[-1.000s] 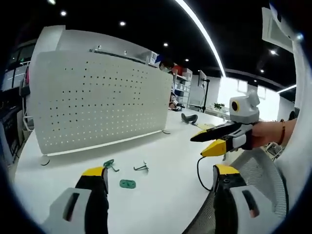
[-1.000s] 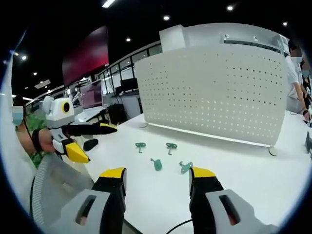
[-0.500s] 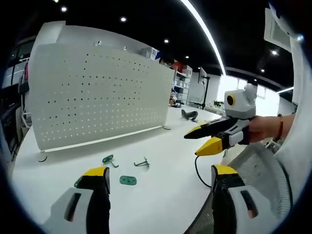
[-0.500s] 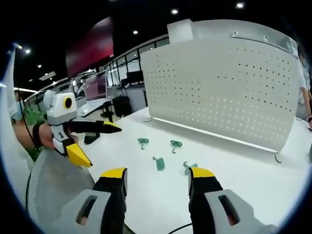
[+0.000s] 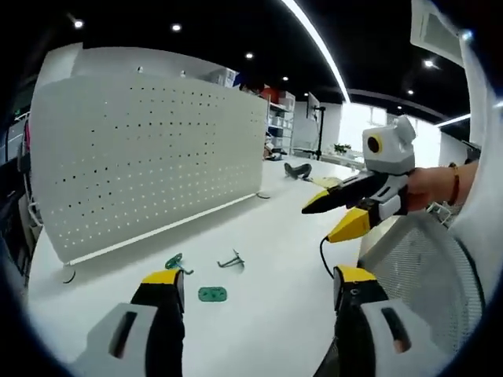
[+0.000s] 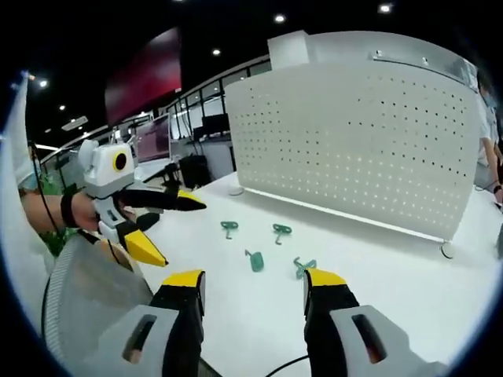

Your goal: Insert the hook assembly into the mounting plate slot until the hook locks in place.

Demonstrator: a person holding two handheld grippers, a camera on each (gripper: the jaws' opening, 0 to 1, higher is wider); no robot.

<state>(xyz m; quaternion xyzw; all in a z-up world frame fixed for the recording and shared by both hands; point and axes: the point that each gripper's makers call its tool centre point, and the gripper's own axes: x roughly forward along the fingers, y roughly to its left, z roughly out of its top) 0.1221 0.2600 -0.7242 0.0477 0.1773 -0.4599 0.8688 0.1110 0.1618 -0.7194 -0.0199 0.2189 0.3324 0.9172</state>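
Both tongs hover above the near edge of the white table (image 5: 267, 259), each with its jaws spread and nothing between them. The left gripper (image 5: 259, 284) looks along the table at a white perforated mounting plate (image 5: 149, 157) standing upright across the far side. On the table in front of the panel lie small green and metal parts: a green hook piece (image 5: 174, 262), a metal hook (image 5: 230, 260) just beside it, and a flat green plate (image 5: 211, 294) nearer the gripper. The right gripper (image 5: 339, 214) enters that view from the right, held in a hand (image 5: 428, 187), its yellow-tipped jaws apart.

In the right gripper view, the right gripper (image 6: 253, 284) faces four green pieces (image 6: 255, 260) scattered mid-table before the panel (image 6: 354, 141), while the left gripper (image 6: 169, 228) comes in from the left, jaws parted above the table edge beside a mesh chair back (image 6: 86, 290).
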